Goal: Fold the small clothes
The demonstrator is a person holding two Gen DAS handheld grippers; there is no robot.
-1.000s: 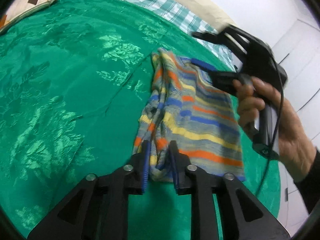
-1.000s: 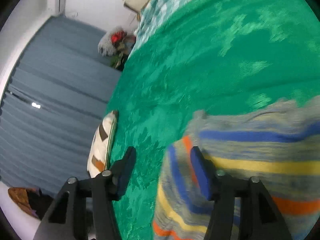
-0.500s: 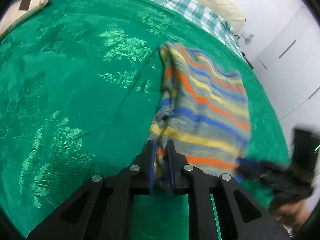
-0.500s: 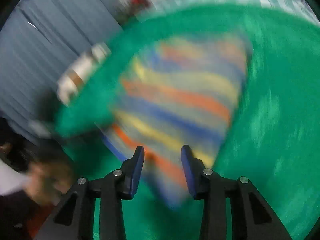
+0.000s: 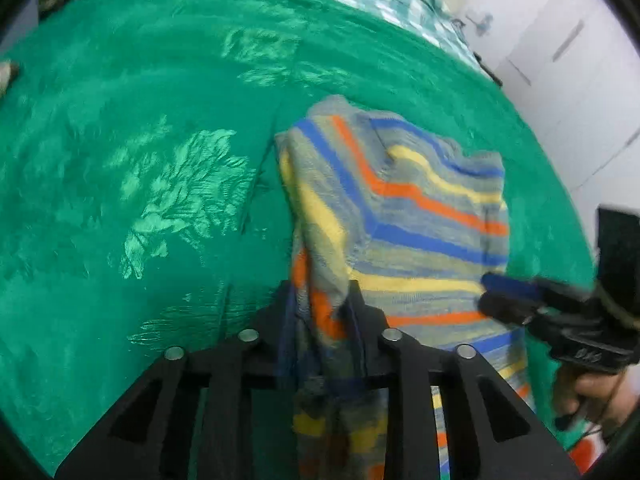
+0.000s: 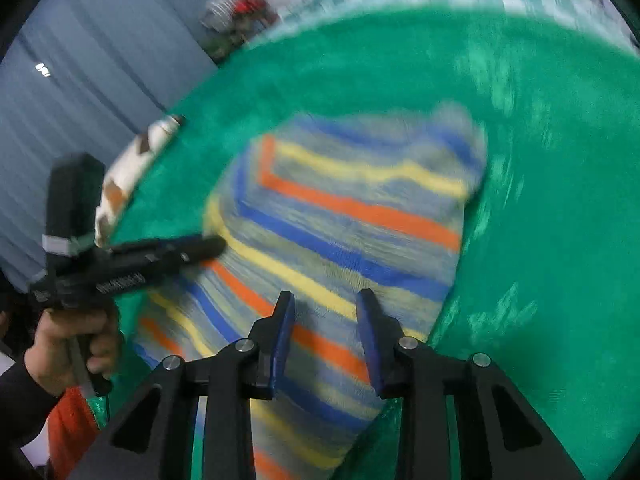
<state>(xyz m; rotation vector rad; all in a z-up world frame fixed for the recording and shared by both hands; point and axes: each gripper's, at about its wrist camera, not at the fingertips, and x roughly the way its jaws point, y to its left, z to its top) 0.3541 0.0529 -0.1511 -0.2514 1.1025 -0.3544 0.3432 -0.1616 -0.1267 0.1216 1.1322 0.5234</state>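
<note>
1. Left wrist view: the left gripper (image 5: 322, 308) has a bunched edge of the striped garment (image 5: 404, 216) between its jaws, which are opening.
2. Right of it, the right gripper (image 6: 326, 332) is narrowing over the cloth, pads apart from it.
3. Beyond both, the garment lies on the green bedspread (image 5: 160, 120).

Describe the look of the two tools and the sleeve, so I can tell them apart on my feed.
Both alike: the left tool and right tool have black angular fingers with silver bolts and blue pads. White lettering marks the left tool's body; its hand wears a dark sleeve.
</note>
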